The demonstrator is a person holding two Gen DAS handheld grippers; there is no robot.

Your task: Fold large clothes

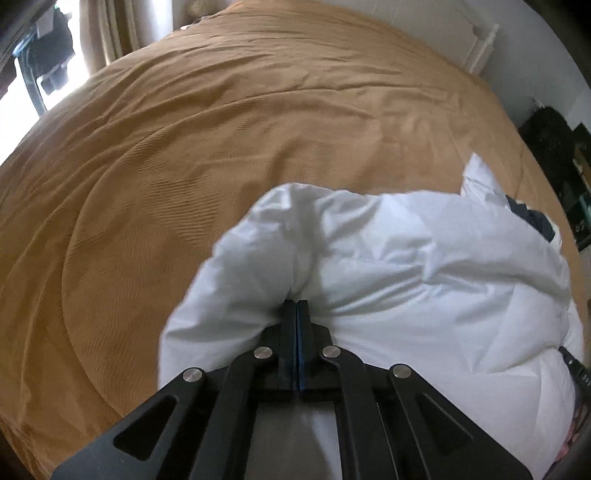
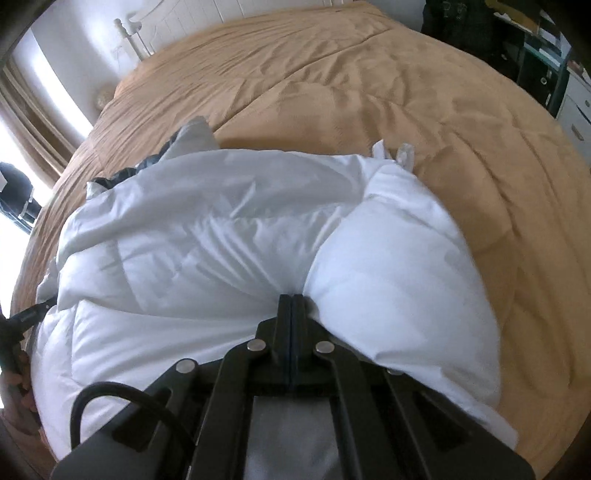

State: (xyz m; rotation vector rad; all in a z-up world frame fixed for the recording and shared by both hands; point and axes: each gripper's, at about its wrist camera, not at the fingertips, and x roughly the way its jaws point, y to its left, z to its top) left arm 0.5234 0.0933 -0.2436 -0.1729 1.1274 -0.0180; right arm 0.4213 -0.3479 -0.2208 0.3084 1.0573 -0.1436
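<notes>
A large white padded garment [image 1: 406, 266] lies bunched on the tan bedcover [image 1: 184, 147], in the lower right of the left wrist view. My left gripper [image 1: 296, 303] is shut, and folds of white fabric gather at its tips. In the right wrist view the same garment [image 2: 207, 236] fills the middle, with a dark lining [image 2: 122, 173] showing at its far left edge. My right gripper [image 2: 291, 297] is shut on a crease between two puffy sections. A hand with a black tool [image 2: 26, 317] shows at the left edge of that view.
The tan bedcover [image 2: 406, 110] spreads wide beyond the garment. A white headboard [image 2: 177, 18] stands at the far end, curtains and a bright window [image 1: 110, 29] on one side, dark shelves [image 2: 517, 44] and white drawers [image 2: 580, 107] on the other.
</notes>
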